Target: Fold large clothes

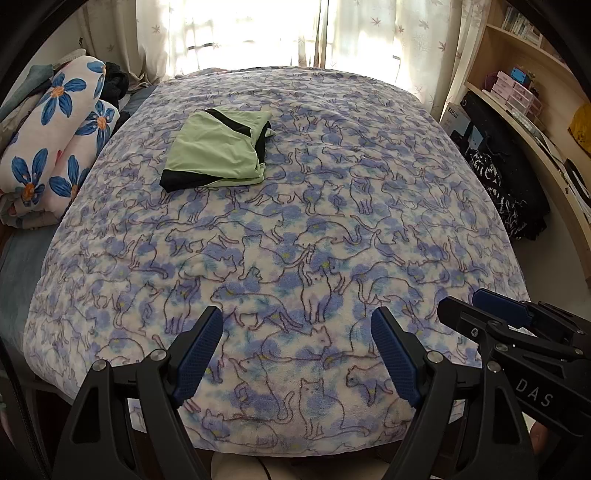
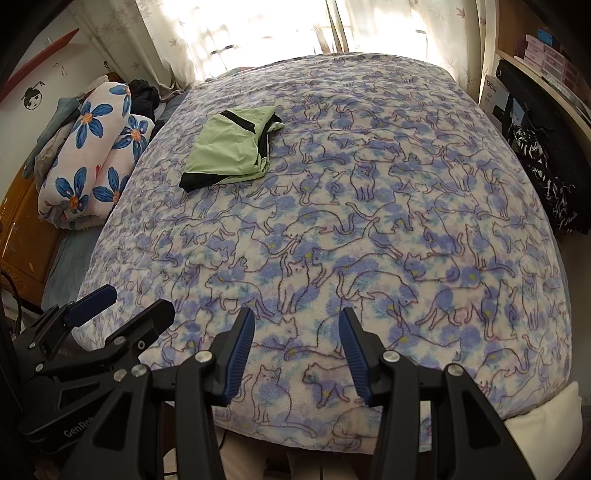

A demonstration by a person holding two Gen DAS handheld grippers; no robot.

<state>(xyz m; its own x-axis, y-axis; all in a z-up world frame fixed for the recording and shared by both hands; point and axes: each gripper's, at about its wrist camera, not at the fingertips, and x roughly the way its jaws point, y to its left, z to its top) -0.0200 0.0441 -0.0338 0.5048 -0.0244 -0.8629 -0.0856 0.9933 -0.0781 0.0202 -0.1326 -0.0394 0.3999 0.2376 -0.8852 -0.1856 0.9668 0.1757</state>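
Observation:
A light green garment with black trim lies folded into a compact rectangle on the far left part of the bed. My left gripper hangs over the near edge of the cat-print blanket, its blue pads wide apart with nothing between them. My right gripper hovers beside it over the same near edge, also open and empty. Each gripper shows in the other's view: the right gripper at the lower right, the left gripper at the lower left. Both are far from the garment.
A rolled flower-print quilt and dark clothes lie along the bed's left side. Wooden shelves with boxes and a black-and-white cloth stand on the right. Bright curtains hang behind the bed.

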